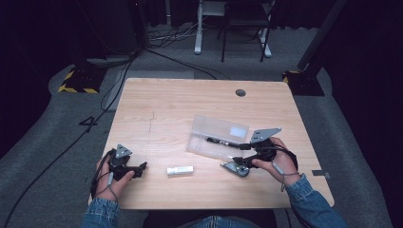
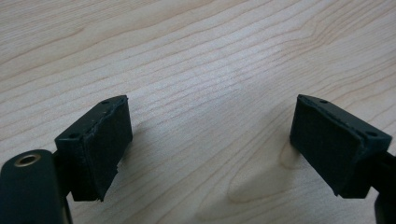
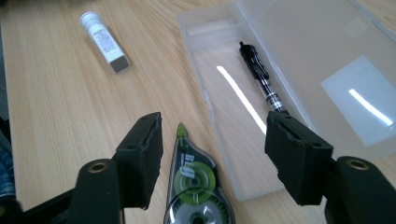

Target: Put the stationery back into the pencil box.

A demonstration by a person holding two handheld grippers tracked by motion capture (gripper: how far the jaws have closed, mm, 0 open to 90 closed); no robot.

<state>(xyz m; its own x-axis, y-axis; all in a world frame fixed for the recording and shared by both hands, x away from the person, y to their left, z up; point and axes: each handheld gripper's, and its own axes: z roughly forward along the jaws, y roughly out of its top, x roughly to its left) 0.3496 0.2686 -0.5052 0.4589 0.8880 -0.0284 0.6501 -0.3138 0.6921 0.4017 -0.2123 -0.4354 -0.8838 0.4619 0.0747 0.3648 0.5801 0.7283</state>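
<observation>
- The worktop (image 1: 171,102) carries everything, with loose items lying out near the person's side.
- The clear plastic case (image 1: 216,135) lies open right of centre; a black pen (image 3: 258,74) already rests inside, so packing looks partly done.
- The correction tape (image 3: 194,184) lies on the wood just beside the case, under the right tongs (image 3: 212,154), whose jaws stand apart and clamp nothing.
- The left tongs (image 2: 210,144) are apart over bare wood.
- The white glue stick (image 1: 180,170) waits between the hands.
- Next, I judge: close on the tape, lift it into the case.
</observation>
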